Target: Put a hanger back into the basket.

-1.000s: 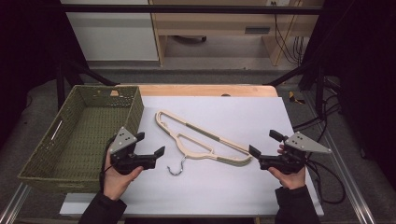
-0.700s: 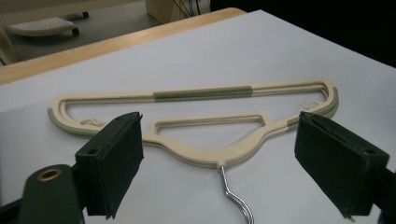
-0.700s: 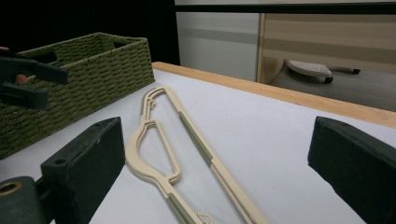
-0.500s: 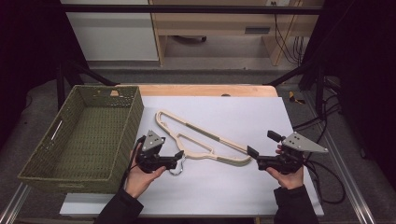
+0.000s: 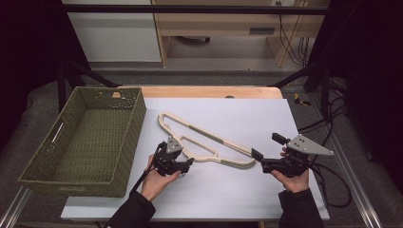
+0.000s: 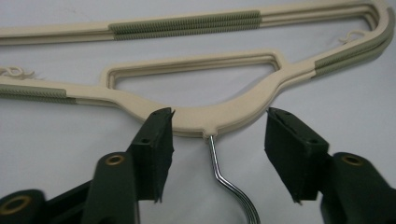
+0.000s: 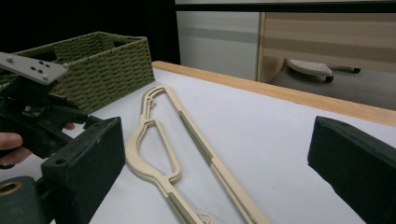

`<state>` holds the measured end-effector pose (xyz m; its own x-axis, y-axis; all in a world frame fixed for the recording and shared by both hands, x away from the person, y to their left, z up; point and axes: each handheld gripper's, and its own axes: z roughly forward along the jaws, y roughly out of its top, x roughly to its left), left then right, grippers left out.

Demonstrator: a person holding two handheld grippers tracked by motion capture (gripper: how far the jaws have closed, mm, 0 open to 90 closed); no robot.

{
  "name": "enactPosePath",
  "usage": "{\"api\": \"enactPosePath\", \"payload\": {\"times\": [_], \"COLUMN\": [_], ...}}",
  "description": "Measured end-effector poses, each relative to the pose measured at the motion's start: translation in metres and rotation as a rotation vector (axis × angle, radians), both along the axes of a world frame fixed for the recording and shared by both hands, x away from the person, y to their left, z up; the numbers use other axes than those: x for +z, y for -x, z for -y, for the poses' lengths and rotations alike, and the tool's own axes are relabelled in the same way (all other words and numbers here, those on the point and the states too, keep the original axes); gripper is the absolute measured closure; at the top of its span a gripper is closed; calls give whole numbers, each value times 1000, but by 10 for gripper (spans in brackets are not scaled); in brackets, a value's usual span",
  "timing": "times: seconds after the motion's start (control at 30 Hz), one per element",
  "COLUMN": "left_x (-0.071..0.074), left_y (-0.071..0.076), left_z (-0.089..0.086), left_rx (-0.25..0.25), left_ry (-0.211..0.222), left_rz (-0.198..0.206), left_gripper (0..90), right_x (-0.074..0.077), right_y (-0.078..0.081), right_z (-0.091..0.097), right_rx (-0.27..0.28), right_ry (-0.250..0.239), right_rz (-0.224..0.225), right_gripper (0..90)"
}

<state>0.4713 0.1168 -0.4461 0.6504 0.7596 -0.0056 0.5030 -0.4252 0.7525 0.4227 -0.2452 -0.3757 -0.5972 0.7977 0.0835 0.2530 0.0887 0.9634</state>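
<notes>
Beige plastic hanger [image 6: 219, 119] centre frame | left gripper [image 6: 219, 140] jaws closing, not yet pressing the neck | right gripper [image 7: 217, 158] open | risk: pads slip off onto metal hook [image 6: 229, 184].

The left gripper [image 5: 189, 162], nearer the green woven basket [image 5: 85, 137], is a black, blocky plastic tool topped by a small grey three-cornered plate with dark screw holes; a black cable trails from it. Its two black jaw pads are flat and rectangular, on arms with brass-coloured rivets. The right gripper [image 5: 257, 155], well apart from the basket, has the same black body, a larger grey triangular plate and a black cable. Both forearms wear dark sleeves, possibly black; the dim light hides detail.
</notes>
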Motion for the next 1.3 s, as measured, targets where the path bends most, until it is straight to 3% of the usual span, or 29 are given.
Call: {"api": "enactPosePath", "payload": {"times": [0.03, 0.23, 0.6, 0.77, 0.97, 1.07, 1.3], "left_x": [-4, -18, -25, -23, -21, -17, -7], "left_y": [-2, -6, -8, -7, -6, -4, 0], "left_z": [2, 5, 6, 7, 7, 6, 6], "left_rx": [4, 23, 31, 25, 42, 56, 62], "left_ry": [-21, -38, -55, -58, -65, -103, -111], "left_rz": [-13, -58, -88, -75, -66, -44, -17], "left_gripper": [458, 594, 773, 853, 870, 884, 886], "right_x": [0, 0, -1, -2, -5, -8, -14], "right_y": [0, 0, -1, -2, -4, -6, -10], "right_z": [0, 0, -1, -2, -5, -10, -24], "right_rx": [0, -2, 1, 3, 12, 23, 54], "right_ry": [0, 0, 2, 7, 15, 21, 41], "right_rz": [0, -3, -4, -6, -15, -24, -40], "right_gripper": [46, 46, 47, 49, 52, 60, 74]}}
